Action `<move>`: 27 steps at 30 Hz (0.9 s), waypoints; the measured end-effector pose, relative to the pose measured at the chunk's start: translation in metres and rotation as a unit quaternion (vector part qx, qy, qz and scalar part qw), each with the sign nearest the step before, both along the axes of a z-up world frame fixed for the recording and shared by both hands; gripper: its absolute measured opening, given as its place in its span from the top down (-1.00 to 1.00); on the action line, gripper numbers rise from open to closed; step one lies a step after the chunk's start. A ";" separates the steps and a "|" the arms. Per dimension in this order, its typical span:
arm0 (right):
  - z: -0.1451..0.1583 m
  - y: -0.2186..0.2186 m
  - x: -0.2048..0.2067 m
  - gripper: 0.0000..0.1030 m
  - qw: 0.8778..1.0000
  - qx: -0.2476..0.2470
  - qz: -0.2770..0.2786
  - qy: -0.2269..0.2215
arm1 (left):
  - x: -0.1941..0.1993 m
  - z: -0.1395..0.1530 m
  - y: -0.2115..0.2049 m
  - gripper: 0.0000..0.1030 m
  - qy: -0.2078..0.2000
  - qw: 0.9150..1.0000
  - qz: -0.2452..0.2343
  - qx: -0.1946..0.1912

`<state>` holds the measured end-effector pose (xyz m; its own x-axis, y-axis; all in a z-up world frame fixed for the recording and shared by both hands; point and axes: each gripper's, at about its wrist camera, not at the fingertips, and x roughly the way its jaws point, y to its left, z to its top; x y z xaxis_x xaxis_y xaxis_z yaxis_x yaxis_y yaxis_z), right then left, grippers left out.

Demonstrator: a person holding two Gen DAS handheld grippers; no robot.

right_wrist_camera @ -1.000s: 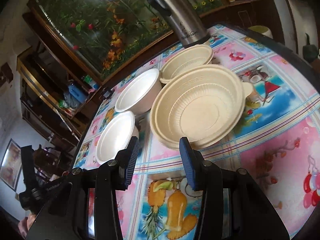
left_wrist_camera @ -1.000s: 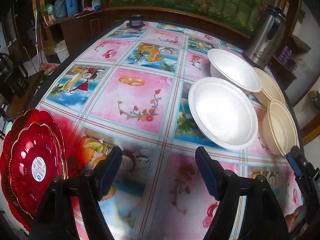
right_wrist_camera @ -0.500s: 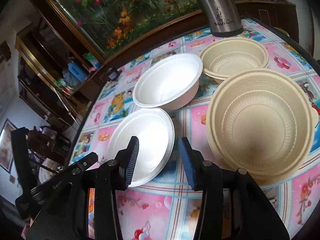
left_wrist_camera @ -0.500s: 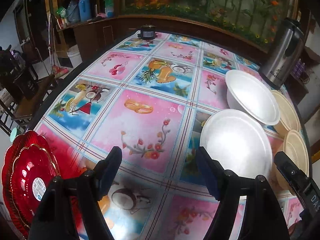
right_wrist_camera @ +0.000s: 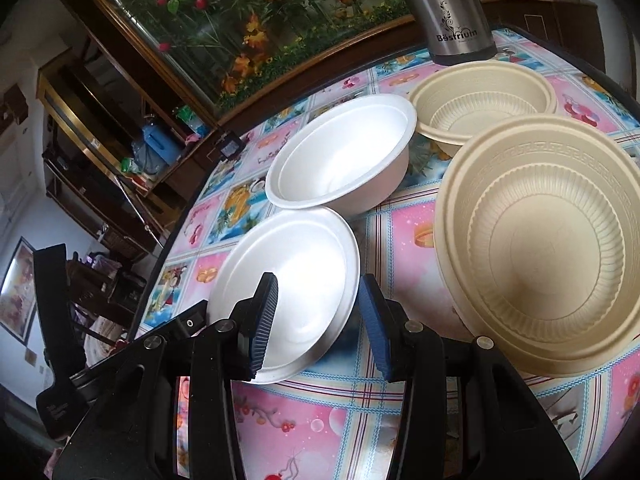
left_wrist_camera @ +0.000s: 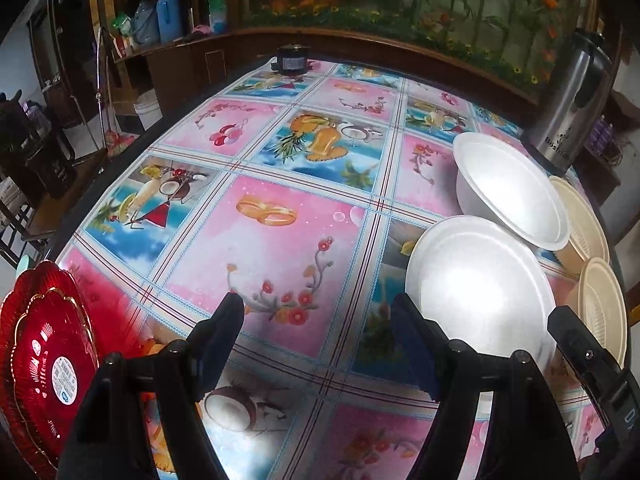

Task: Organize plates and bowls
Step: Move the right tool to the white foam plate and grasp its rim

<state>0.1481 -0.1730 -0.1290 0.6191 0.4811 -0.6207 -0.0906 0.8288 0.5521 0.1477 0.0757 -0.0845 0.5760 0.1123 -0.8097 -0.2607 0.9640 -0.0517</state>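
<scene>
My right gripper is open above the near rim of a shallow white plate, and part of that rim shows in the gap between the fingers. Behind the plate stands a white bowl. A large beige ribbed bowl lies to the right, and a second beige bowl sits behind it. My left gripper is open over bare flowered tablecloth. Stacked red plates lie to its left and the white plate to its right. Nothing is held.
A steel thermos stands at the back behind the bowls. A small black object sits at the table's far edge. A wooden cabinet with bottles and an aquarium rise beyond it. Chairs stand off the table's left side.
My right gripper has swung left, from in front of the large beige bowl to the white plate's rim. My left gripper has shifted a little, so the red plates sit lower in its view.
</scene>
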 end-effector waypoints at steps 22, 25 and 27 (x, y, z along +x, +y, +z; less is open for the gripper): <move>-0.012 0.014 0.010 0.18 1.000 -0.020 -0.006 0.016 | 0.006 -0.003 0.004 -0.48 -0.013 1.000 -0.012 -0.025; -0.014 0.018 0.011 0.18 1.000 -0.023 -0.004 0.019 | 0.007 -0.005 0.004 -0.48 -0.015 0.999 -0.014 -0.032; -0.016 0.017 0.011 0.18 1.000 -0.020 -0.004 0.021 | 0.007 -0.006 0.004 -0.48 -0.014 0.999 -0.017 -0.038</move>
